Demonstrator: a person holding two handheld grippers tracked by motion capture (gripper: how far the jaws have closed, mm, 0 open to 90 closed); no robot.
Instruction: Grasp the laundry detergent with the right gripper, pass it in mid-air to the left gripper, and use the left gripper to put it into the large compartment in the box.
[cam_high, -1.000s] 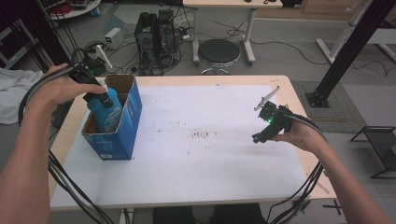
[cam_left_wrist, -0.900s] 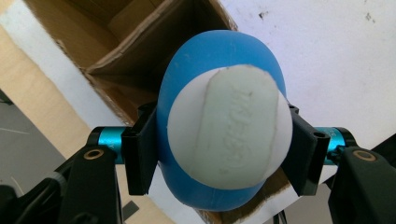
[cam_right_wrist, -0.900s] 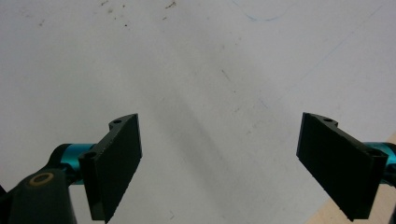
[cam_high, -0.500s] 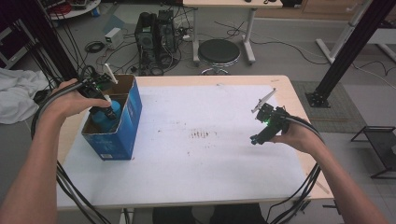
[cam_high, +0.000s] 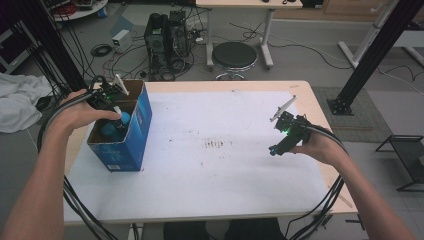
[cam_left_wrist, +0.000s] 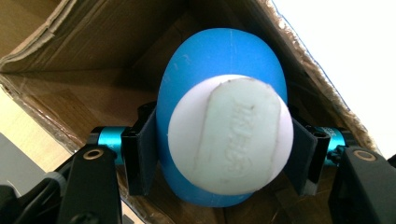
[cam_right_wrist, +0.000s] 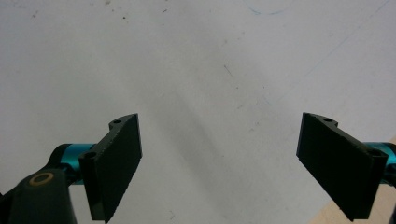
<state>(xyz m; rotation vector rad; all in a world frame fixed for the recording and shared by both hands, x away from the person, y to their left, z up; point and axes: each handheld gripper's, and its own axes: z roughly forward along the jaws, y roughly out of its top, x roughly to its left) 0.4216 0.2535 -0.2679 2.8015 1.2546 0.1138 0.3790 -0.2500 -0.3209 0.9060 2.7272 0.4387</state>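
Note:
A blue bottle (cam_left_wrist: 219, 93) with a white cap (cam_left_wrist: 231, 135) sits between the jaws of my left gripper (cam_left_wrist: 224, 156), which is shut on it. The bottle (cam_high: 119, 121) is down inside an open blue cardboard box (cam_high: 135, 142) at the table's left, and my left gripper (cam_high: 114, 107) reaches into the box from above. My right gripper (cam_right_wrist: 233, 163) is open with nothing between its jaws, held over the white table top. In the high view that right gripper (cam_high: 286, 136) hovers near the table's right side.
The table (cam_high: 215, 175) is white with a wooden rim and a small brown stain (cam_high: 216, 144) at its middle. Brown inner walls of the box (cam_left_wrist: 70, 56) close in around the bottle. Beyond the table stand a stool (cam_high: 234, 54) and a computer case (cam_high: 167, 35).
My left gripper has gone down into the blue box with the bottle, which now sits lower inside it. The right gripper has stayed where it was.

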